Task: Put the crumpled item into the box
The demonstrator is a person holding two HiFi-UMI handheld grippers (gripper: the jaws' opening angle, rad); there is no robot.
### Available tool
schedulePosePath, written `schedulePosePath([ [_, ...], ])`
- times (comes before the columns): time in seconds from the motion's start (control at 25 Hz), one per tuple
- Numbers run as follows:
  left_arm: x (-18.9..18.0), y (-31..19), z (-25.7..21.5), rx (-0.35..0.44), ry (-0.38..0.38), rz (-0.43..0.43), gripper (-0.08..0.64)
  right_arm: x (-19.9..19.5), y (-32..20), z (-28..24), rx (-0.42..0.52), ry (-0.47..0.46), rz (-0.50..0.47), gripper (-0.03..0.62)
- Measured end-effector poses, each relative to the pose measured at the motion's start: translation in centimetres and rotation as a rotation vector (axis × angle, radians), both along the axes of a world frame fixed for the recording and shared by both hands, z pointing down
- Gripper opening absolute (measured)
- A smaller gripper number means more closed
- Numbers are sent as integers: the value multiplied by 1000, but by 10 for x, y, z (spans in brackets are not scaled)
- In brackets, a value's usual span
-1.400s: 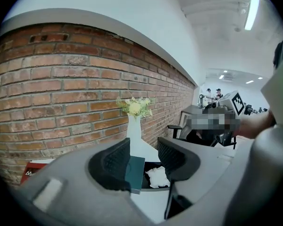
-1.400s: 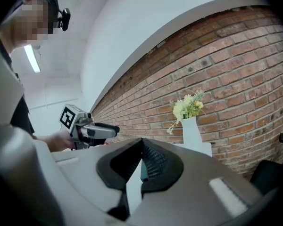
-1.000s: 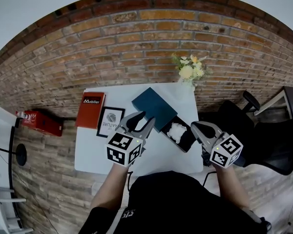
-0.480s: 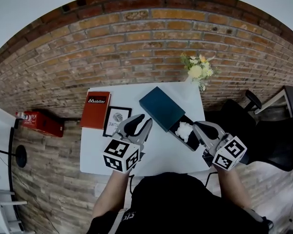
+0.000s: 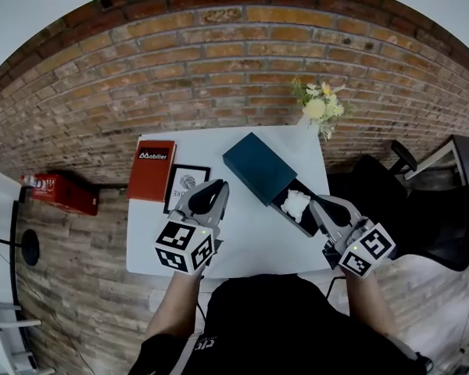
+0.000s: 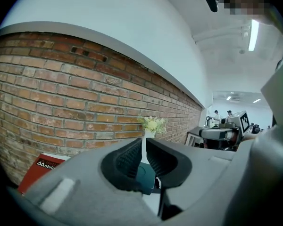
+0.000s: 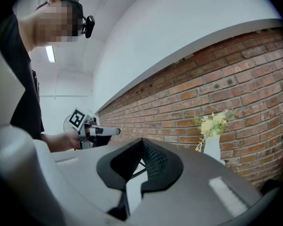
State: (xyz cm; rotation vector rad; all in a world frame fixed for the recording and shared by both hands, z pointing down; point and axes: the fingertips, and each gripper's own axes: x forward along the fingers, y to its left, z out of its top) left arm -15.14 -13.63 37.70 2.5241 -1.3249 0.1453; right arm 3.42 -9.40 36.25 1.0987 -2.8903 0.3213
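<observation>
On the white table [image 5: 242,241] lies a dark teal box [image 5: 254,169] with its lid slid partly aside. A crumpled white item [image 5: 295,203] rests inside the box's open end. My left gripper [image 5: 213,190] hangs over the table left of the box. Its jaws are closing, nearly together, with nothing between them. In the left gripper view the left gripper [image 6: 144,147] points toward the box [image 6: 145,177]. My right gripper [image 5: 319,203] is shut and empty, just right of the box's open end. The right gripper view shows the right gripper [image 7: 141,145] with pads meeting.
A red book [image 5: 151,170] and a framed picture [image 5: 184,184] lie at the table's left. A vase of flowers [image 5: 319,109] stands at the far right corner by the brick wall. A black chair [image 5: 383,182] is to the right. A red object [image 5: 59,194] is on the floor at left.
The left gripper's jaws have come together from wide apart. Both grippers have drawn back a little toward me. The crumpled item stays in the box.
</observation>
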Motion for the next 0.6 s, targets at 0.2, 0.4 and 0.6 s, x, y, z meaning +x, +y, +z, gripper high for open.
schedulePosePath([
  [0.2, 17, 1, -5, 11, -18, -5, 15, 21, -10, -6, 16, -11, 2, -2],
  [0.4, 30, -5, -8, 18, -13, -21, 6, 32, -18, -4, 18, -6, -17, -2],
  [0.6, 42, -10, -9, 19, -20, -19, 6, 43, -28, -5, 19, -18, -15, -2],
])
